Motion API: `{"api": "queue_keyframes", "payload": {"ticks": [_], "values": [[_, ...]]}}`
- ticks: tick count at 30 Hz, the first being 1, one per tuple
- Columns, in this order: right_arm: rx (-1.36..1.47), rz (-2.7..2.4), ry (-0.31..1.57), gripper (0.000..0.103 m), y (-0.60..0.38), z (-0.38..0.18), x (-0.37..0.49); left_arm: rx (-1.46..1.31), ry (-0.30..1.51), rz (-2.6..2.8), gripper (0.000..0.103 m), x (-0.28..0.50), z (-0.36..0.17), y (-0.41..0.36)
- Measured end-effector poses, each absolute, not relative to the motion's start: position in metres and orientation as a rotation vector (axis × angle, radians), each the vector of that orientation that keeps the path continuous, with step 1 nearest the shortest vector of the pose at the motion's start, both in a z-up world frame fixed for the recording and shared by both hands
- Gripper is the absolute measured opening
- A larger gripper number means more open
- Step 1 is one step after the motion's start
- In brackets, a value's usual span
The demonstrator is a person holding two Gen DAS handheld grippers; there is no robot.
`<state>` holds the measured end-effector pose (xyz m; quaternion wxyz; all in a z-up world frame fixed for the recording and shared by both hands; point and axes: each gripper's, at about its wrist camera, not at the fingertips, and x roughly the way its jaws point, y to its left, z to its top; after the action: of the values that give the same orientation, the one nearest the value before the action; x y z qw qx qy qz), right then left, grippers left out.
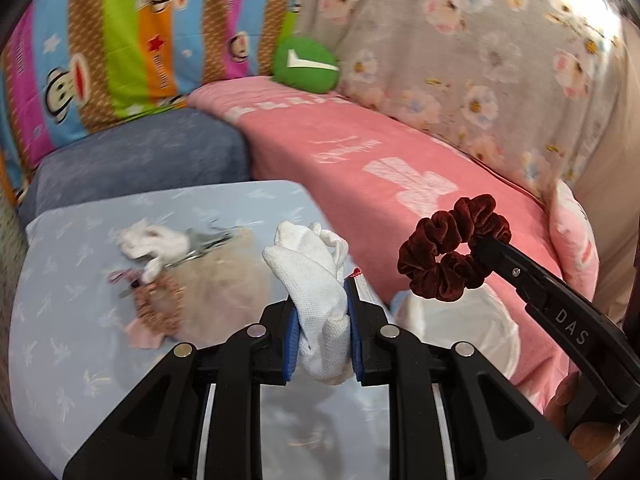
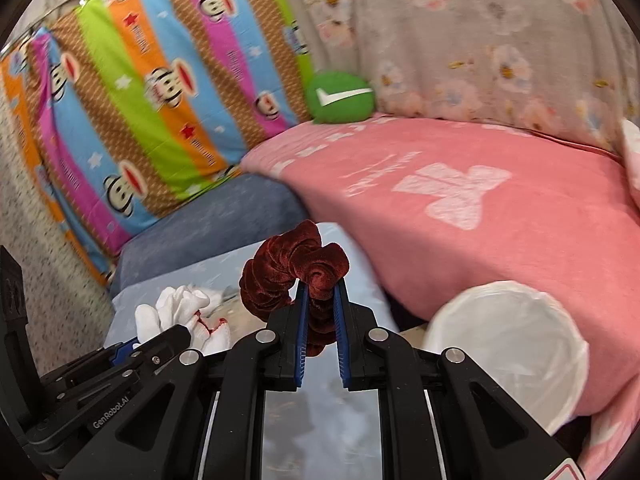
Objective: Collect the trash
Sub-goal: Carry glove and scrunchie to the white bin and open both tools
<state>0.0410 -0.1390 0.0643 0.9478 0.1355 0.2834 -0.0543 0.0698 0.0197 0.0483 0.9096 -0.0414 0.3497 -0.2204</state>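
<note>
While each gripper grips cloth, bin [image 2: 508, 344] beside pink blanket [image 2: 500, 200].

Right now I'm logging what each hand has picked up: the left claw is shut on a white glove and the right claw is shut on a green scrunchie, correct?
Not quite: the scrunchie in the right claw is dark red velvet, not green, as the right wrist view shows. The left claw is indeed shut on a white glove.

Home bedroom: bed under pink fleece blanket [image 2: 500, 216], striped cartoon-monkey quilt [image 2: 152, 92], grey floral duvet [image 2: 480, 40], round green plush cushion [image 2: 340, 98].
</note>
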Motion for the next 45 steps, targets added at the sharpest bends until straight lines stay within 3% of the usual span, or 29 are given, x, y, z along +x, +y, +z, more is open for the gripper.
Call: {"api": "queue_keyframes", "payload": {"ticks": [12, 22, 24, 25, 26, 29, 45], "values": [[0.362, -0.318, 0.576, 0.012, -0.258, 0.043, -0.013, 0.021, 0.704, -0.679, 0.02, 0.052, 0.057, -0.1], [0.401, -0.384, 0.591, 0.017, -0.298, 0.023, -0.025, 0.075, 0.736, -0.774, 0.023, 0.044, 0.046, -0.152], [0.403, -0.391, 0.588, 0.019, -0.301, 0.022, -0.025, 0.085, 0.742, -0.777, 0.039, 0.044, 0.045, -0.157], [0.406, -0.394, 0.588, 0.026, -0.302, 0.021, -0.025, 0.082, 0.741, -0.774, 0.055, 0.044, 0.045, -0.158], [0.41, -0.397, 0.585, 0.03, -0.303, 0.021, -0.026, 0.075, 0.735, -0.766, 0.065, 0.044, 0.044, -0.158], [0.423, -0.402, 0.579, 0.037, -0.304, 0.02, -0.029, 0.053, 0.724, -0.735, 0.074, 0.044, 0.046, -0.153], [0.334, -0.354, 0.608, 0.049, -0.259, 0.023, -0.023, 0.002, 0.748, -0.595, 0.075, 0.059, 0.035, -0.108]]}}
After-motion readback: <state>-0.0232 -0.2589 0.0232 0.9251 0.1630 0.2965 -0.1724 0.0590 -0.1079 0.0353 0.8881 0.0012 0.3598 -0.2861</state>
